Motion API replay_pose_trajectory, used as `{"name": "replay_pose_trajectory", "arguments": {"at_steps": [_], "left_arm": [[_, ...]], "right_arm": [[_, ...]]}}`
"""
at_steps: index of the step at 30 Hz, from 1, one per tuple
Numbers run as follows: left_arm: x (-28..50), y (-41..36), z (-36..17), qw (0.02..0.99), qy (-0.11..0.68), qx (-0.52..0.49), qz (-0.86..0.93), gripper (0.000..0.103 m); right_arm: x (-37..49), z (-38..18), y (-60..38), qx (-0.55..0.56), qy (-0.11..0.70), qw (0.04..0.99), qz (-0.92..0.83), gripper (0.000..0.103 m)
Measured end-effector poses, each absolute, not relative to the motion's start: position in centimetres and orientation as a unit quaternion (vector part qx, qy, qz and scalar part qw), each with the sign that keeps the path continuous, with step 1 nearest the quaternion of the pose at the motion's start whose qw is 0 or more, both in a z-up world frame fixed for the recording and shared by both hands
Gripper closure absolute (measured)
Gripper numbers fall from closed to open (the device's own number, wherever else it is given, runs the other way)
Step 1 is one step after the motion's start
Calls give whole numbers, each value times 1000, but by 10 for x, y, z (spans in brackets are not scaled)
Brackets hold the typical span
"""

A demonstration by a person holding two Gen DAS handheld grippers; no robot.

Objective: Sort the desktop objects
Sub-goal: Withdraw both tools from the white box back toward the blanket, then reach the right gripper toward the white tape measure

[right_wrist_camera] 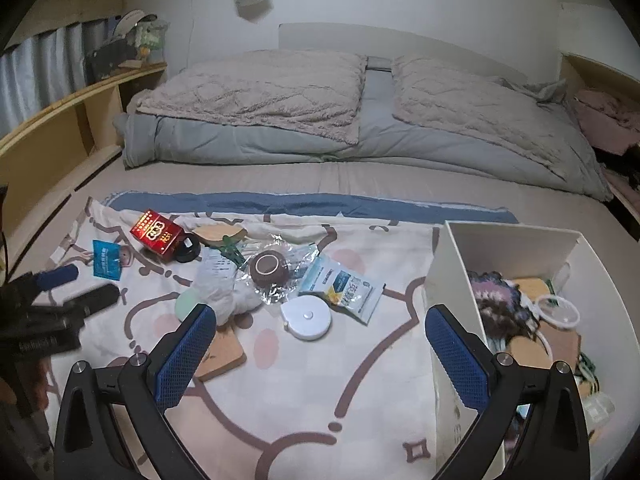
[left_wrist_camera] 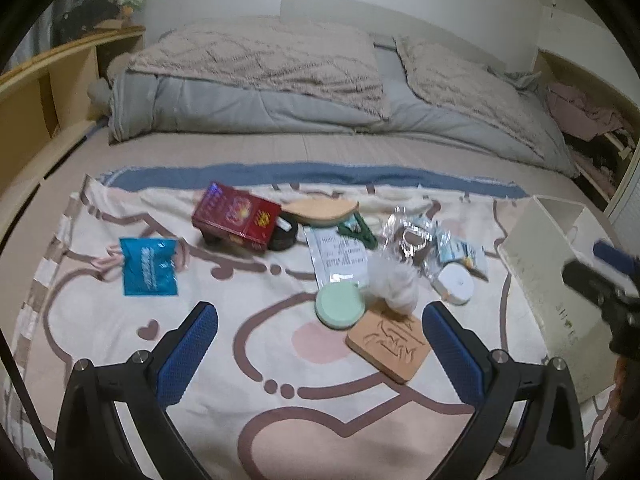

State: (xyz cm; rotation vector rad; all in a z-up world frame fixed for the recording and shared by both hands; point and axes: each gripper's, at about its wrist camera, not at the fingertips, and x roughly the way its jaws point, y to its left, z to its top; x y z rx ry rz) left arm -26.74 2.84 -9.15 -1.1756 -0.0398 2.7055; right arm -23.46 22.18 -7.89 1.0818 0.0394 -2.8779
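Note:
Small objects lie on a patterned blanket (left_wrist_camera: 280,360) on a bed: a red box (left_wrist_camera: 236,216), a blue packet (left_wrist_camera: 149,267), a green round case (left_wrist_camera: 340,305), a white fluffy ball (left_wrist_camera: 394,280), a carved wooden coaster (left_wrist_camera: 386,342), a white tape measure (right_wrist_camera: 306,317), a brown cup in clear wrap (right_wrist_camera: 269,268) and a blue-white sachet (right_wrist_camera: 344,286). My left gripper (left_wrist_camera: 320,344) is open and empty above the blanket, in front of the green case. My right gripper (right_wrist_camera: 320,348) is open and empty, beside the white bin (right_wrist_camera: 452,276), which holds several sorted items.
Pillows (right_wrist_camera: 256,88) and a grey duvet (right_wrist_camera: 280,144) lie at the far end of the bed. A wooden shelf (right_wrist_camera: 60,136) runs along the left. A receipt (left_wrist_camera: 340,254), a black ring (left_wrist_camera: 285,234) and a wooden board (left_wrist_camera: 324,210) also lie among the objects.

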Motion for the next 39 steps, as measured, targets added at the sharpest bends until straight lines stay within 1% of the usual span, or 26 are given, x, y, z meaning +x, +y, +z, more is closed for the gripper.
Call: {"name": "replay_pose_trajectory", "arguments": {"at_steps": [3,7,9,11,12,13,14,15,17,19,20,22,26,29,34,39], "left_arm": [[-271,36,-103,99,-13,-406,908,0],[-275,46,-116,104,-8,-417,903,0],[-278,53,-121,106,-7,-420,901,0],[-280,59,-127,107,-7,-423,900,0],[-282,61,-130,107,-8,-426,898,0],[-283,64,-134,106,-10,-428,897,0],[-285,65,-137,104,-12,-430,897,0],[-286,67,-141,104,-15,-434,895,0],[-288,69,-146,104,-18,-440,892,0],[-288,70,-151,107,-22,-442,890,0],[-289,70,-153,107,-24,-443,890,0],[-290,69,-156,109,-30,-445,888,0],[-294,66,-162,108,-44,-453,884,0],[-295,66,-166,107,-48,-457,882,0],[-295,67,-172,111,-49,-461,879,2],[-296,68,-175,114,-62,-465,876,2]], "right_arm": [[-248,-86,215,357,40,30,-933,0],[-265,-97,215,377,29,44,-925,0],[-272,-103,217,384,17,51,-922,5],[-279,-109,220,395,-2,68,-916,31],[-283,-111,221,400,-10,70,-914,39],[-288,-115,222,407,-21,72,-910,53],[-291,-118,223,412,-30,76,-907,62],[-295,-122,224,415,-36,79,-905,65],[-302,-129,224,424,-42,81,-901,85],[-311,-137,225,434,-52,79,-896,89],[-315,-141,226,437,-58,78,-894,94],[-325,-148,229,445,-77,75,-889,97],[-342,-161,233,457,-115,71,-879,99],[-351,-171,229,466,-126,76,-872,99],[-356,-188,221,477,-105,71,-870,100],[-337,-197,225,469,-97,78,-874,100]]}}
